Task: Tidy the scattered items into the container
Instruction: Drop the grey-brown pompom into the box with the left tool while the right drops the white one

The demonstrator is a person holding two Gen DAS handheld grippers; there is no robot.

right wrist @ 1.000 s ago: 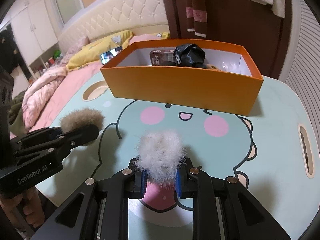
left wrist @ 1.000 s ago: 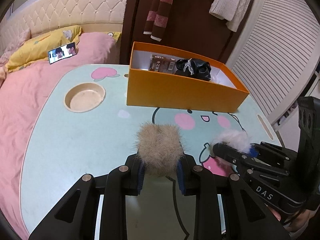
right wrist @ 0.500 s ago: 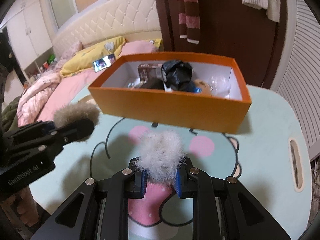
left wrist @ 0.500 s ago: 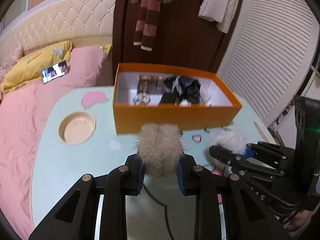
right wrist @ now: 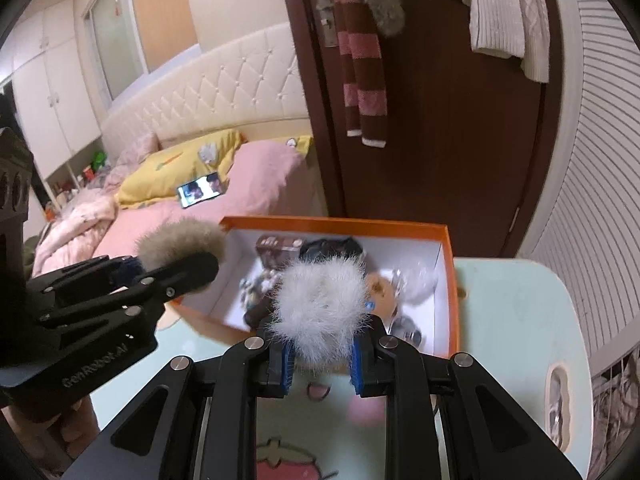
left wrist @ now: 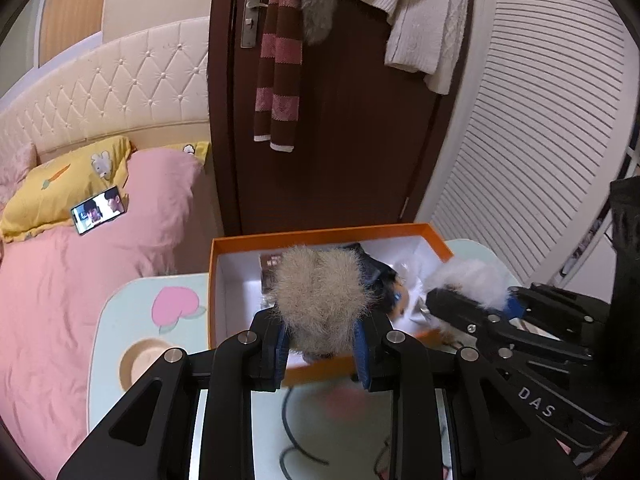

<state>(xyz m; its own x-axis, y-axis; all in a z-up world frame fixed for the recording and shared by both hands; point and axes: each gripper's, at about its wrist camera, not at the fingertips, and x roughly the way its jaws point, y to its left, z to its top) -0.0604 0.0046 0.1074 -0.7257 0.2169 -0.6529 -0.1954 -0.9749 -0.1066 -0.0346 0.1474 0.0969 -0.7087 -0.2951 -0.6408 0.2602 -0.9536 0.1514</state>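
My left gripper is shut on a tan fur pompom, held in the air above the near wall of the orange box. My right gripper is shut on a white fur pompom, also raised over the box's near edge. Each gripper shows in the other's view: the right gripper with the white pompom on the right, the left gripper with the tan pompom on the left. Inside the box lie a brown packet, a black bundle and several small items.
The box stands at the far edge of a pale green cartoon table with a round cup recess. Beyond are a pink bed with a lit phone, and a dark door hung with a striped scarf and a sweater.
Both grippers rose and moved forward with their pompoms, from low over the table in front of the box to above the box's near wall. The box interior now shows from above.
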